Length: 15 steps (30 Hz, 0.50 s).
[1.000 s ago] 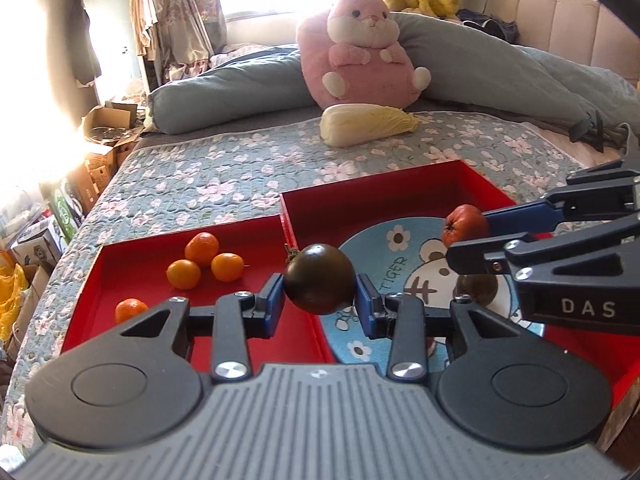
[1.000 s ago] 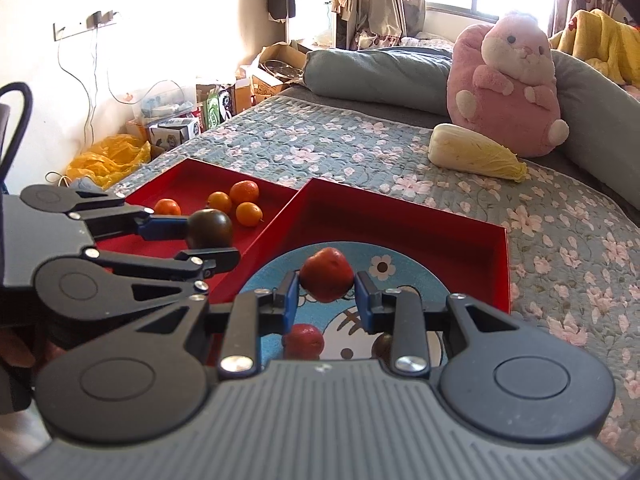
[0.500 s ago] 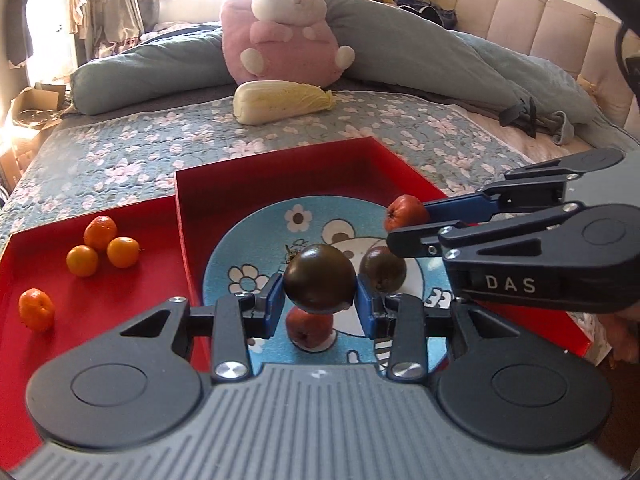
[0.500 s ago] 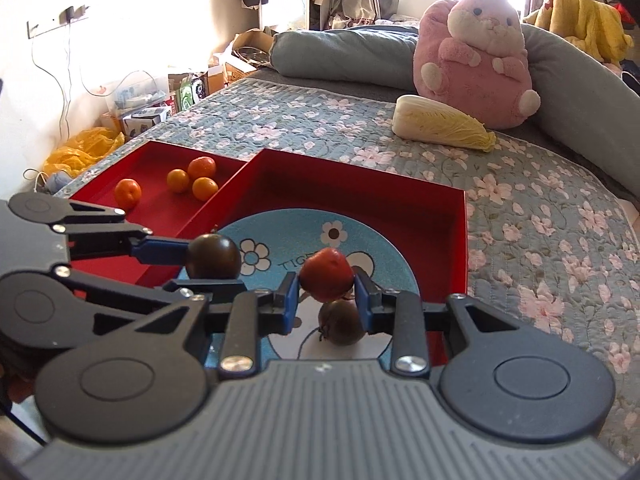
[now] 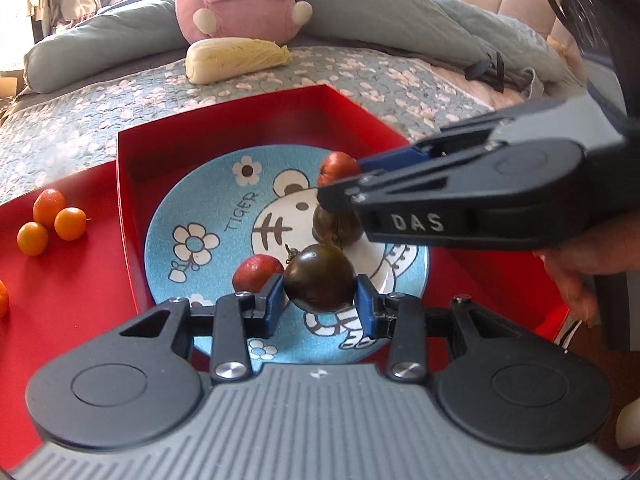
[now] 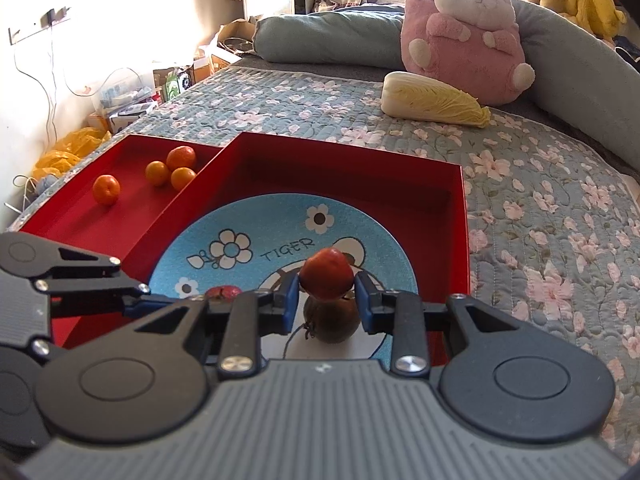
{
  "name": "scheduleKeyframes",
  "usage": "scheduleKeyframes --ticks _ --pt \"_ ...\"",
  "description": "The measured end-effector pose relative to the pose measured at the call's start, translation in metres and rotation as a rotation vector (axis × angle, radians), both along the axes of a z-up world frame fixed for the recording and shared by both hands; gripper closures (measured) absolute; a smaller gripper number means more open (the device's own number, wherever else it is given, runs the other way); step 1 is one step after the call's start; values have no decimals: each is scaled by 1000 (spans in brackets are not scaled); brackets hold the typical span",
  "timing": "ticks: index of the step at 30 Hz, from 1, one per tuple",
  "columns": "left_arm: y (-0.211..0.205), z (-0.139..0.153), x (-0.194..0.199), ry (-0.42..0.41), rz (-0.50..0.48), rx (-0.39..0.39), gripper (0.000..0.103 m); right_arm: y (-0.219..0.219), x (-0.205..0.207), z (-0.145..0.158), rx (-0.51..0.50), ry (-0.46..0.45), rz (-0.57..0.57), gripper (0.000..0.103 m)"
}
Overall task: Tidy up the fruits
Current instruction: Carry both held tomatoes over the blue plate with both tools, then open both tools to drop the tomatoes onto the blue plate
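The left claw (image 5: 320,298) is pinching a dark tomato (image 5: 320,283) just above the plate (image 5: 192,208), probably for setting it beside the red fruit (image 5: 256,276) lying to its left; the right claw (image 6: 326,300) is pinching a red tomato (image 6: 327,277) directly over another dark tomato (image 6: 332,322) resting on the plate. The plate is showing the word "TIGER"; the right claw is bearing "DAS"; the oranges (image 6: 176,168) are lying apart in the far-left tray (image 6: 132,208), seemingly sorted by kind.
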State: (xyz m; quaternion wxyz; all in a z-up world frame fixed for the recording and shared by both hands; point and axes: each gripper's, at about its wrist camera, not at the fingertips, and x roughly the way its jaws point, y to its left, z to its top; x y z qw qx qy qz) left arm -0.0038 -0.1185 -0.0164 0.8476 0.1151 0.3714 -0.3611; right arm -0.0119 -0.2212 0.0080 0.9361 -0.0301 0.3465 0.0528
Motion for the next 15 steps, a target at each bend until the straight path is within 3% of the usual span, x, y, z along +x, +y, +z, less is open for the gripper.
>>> scheduleKeyframes --ticks 15 --pt "1 -1 -1 -9 -4 26 57 17 26 -14 -21 47 36 69"
